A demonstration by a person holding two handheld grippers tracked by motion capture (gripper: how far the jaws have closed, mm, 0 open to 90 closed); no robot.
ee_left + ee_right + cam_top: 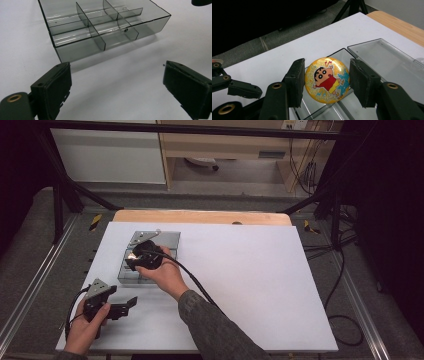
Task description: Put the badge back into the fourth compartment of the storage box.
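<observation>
1. Right claw (325, 82) is clamped on the round cartoon badge (327, 80) by its edges, so we can lower it flat.
2. Badge hangs just above the clear divided box (384, 60), over one compartment.
3. Left claw (117, 87), jaws apart, waits near the box (100, 27), holding nothing.

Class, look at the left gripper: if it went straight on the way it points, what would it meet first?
Probably the near wall of the clear compartment box, with bare white table before it; the left gripper is open and empty.
</observation>
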